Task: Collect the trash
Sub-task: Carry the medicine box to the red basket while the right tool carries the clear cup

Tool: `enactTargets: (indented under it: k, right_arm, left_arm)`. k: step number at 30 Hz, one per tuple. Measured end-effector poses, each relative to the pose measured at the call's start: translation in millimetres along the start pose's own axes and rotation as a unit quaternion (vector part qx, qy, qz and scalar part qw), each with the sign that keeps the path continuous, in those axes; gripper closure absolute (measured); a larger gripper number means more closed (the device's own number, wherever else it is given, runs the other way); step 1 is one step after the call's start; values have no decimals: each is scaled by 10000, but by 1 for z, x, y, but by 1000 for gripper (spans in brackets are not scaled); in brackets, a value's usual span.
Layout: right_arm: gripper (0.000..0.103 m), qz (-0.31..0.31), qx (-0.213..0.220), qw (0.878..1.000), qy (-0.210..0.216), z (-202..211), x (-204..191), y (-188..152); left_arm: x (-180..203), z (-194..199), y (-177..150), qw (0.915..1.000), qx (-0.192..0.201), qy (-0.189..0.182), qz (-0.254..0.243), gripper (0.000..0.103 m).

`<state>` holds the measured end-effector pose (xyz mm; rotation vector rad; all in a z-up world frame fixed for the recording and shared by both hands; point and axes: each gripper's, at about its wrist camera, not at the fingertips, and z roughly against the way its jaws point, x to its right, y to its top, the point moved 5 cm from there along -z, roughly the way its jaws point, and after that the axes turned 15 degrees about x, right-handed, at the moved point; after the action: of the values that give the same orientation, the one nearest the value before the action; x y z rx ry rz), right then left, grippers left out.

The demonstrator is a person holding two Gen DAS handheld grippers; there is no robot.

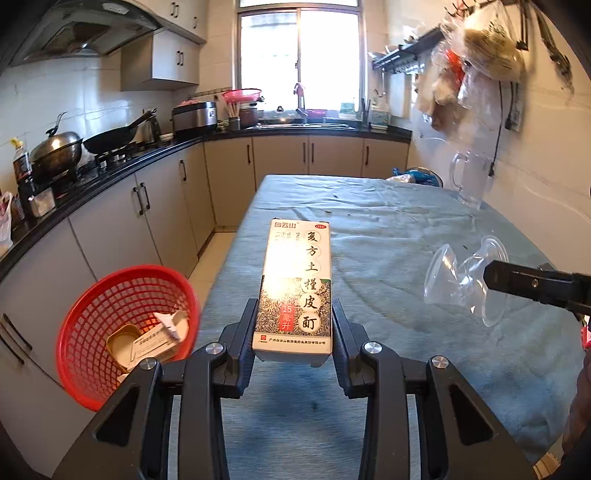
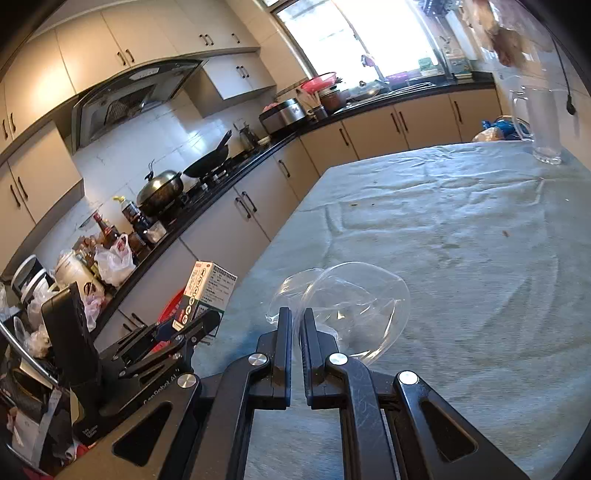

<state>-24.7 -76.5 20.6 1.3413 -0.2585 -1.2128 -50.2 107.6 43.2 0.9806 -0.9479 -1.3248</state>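
Trash in both grips—our left gripper (image 1: 293,314) clamps the medicine box (image 1: 295,284), our right gripper (image 2: 297,321) pinches the crumpled plastic cup (image 2: 351,302)—so next we must carry both over the red basket (image 1: 92,314) and release.

A bright window (image 1: 299,59) floods the narrow kitchen with daylight. Beige cabinets (image 1: 325,155) run under a black worktop (image 1: 110,173) along the left wall and the far end; white tiles (image 1: 48,107) back a range hood (image 1: 77,33). A wrinkled blue cloth (image 1: 388,229) covers the counter.
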Motion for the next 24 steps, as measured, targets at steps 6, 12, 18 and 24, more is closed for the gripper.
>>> enactTargets:
  k: [6,12,18,24]
  right_arm:
    - [97,108,-136,9998,108,-15,-17,-2]
    - [97,276,-289,9989,258,-34,-41,-5]
    - [97,523,-449,9966,453,-57,-76,-10]
    - [97,680,-598,9938,652,-80,-106,-15]
  left_arm:
    - [-27,5,0,9997,61,166,151,69]
    - [-62,10,2,9985,142,395,350,69]
    - [-100,16,-1,9958,190,693,568,69]
    - [-137,20,-7,9925,162,975,723,69]
